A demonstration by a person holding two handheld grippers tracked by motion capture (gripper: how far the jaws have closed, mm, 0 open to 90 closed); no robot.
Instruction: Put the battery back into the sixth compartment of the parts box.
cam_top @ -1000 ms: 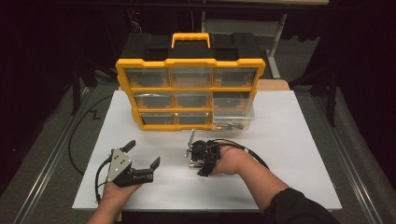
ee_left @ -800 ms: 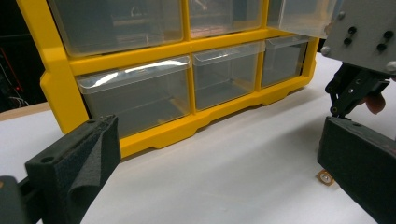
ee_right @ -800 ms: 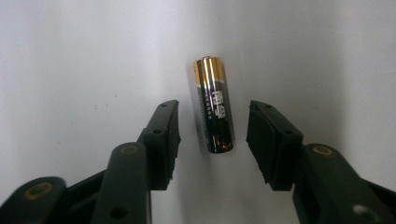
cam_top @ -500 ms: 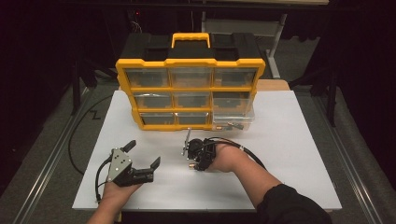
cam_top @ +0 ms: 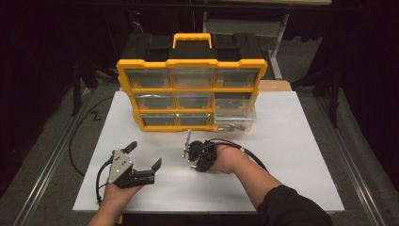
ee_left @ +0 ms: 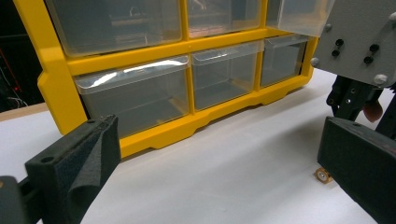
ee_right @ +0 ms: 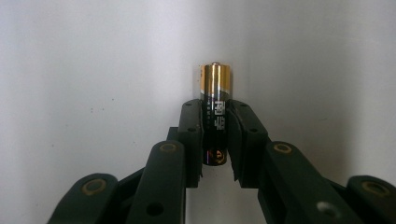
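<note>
Dark room all around, and in the middle a desk (cam_top: 291,155) with a white top. At the back of the desk stands a yellow box of drawers (cam_top: 192,94) with a black top and a yellow handle. Its little drawers are see-through. One drawer, the bottom right one (cam_top: 234,121), is pulled out a bit toward the person. The right gripper (ee_right: 215,140) sits in front of the box, near that pulled-out drawer. Its jaws have just been closing, and now its fingers (ee_right: 190,135) squeeze a small battery (ee_right: 215,116) from both sides. The battery is black with a gold end. It sits right between the fingers, and the gold end sticks out past the tips. Behind the battery, in the right gripper view, is the white top of the desk. In the high view the right gripper (cam_top: 195,153) points toward the box, and the battery is too small to make out there. The left gripper (cam_top: 143,157) rests on the desk off to the side, well apart from the right one. Its fingers (ee_left: 79,163) are spread wide with nothing between them. In the left gripper view, the bottom row of drawers is straight ahead of the fingers, and a tiny gold bit (ee_left: 321,175) lies on the desk just beside the right-hand finger.
</note>
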